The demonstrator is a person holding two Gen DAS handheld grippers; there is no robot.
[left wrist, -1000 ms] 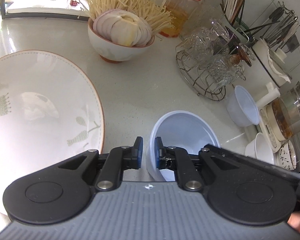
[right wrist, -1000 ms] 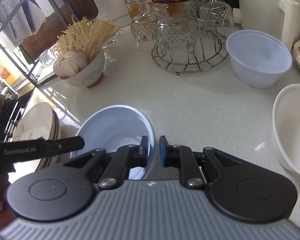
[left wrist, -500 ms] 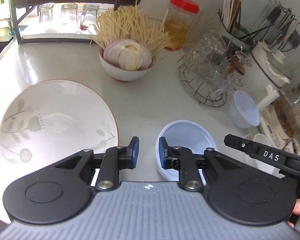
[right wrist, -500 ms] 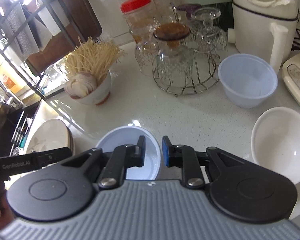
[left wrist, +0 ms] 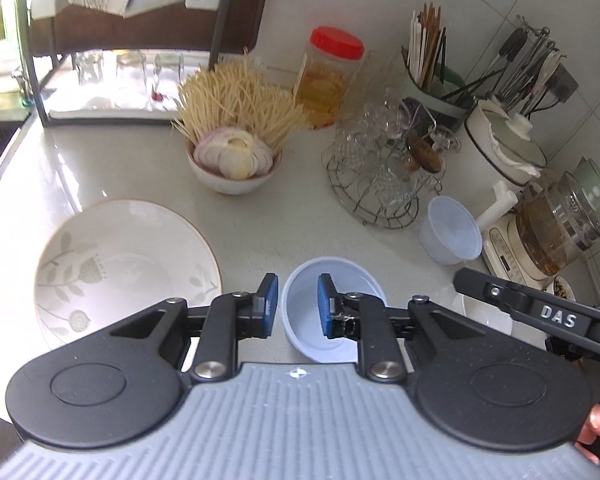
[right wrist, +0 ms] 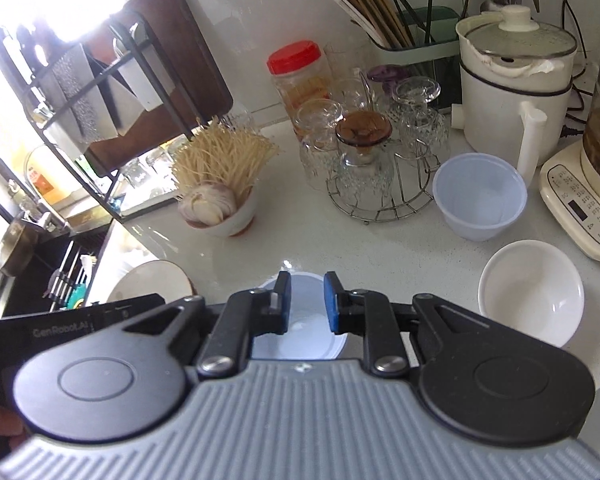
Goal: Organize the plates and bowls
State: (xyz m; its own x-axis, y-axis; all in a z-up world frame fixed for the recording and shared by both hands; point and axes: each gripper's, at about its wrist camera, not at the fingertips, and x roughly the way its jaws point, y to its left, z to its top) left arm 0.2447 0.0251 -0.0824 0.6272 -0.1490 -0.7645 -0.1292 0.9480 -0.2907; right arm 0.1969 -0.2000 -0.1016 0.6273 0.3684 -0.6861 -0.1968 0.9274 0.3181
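in the left wrist view we held the left gripper [left wrist: 293,305] low in the frame, above the white worktop [left wrist: 284,220], its fingers [left wrist: 269,304] parted by a modest gap and closed on nothing. the rim of the near plastic bowl [left wrist: 332,320] showed between and just behind them, at lower centre; whether a finger touched that rim we could not tell. the floral plate [left wrist: 128,268] lay at the left of the frame, apart from the bowl. the noodle bowl [left wrist: 234,168] sat above it at upper centre, with the glass rack [left wrist: 384,176] to its right. a second plastic bowl [left wrist: 452,232] stood at right centre, beside the rack. our right gripper's arm crossed the lower right corner.

in the right wrist view the right gripper [right wrist: 307,303] hung over the same near plastic bowl [right wrist: 300,332] at lower centre, fingers [right wrist: 332,300] likewise slightly apart and empty. the white ceramic bowl [right wrist: 532,292] sat at the lower right, the second plastic bowl [right wrist: 480,196] above it, and the floral plate [right wrist: 152,280] peeked out at the lower left.
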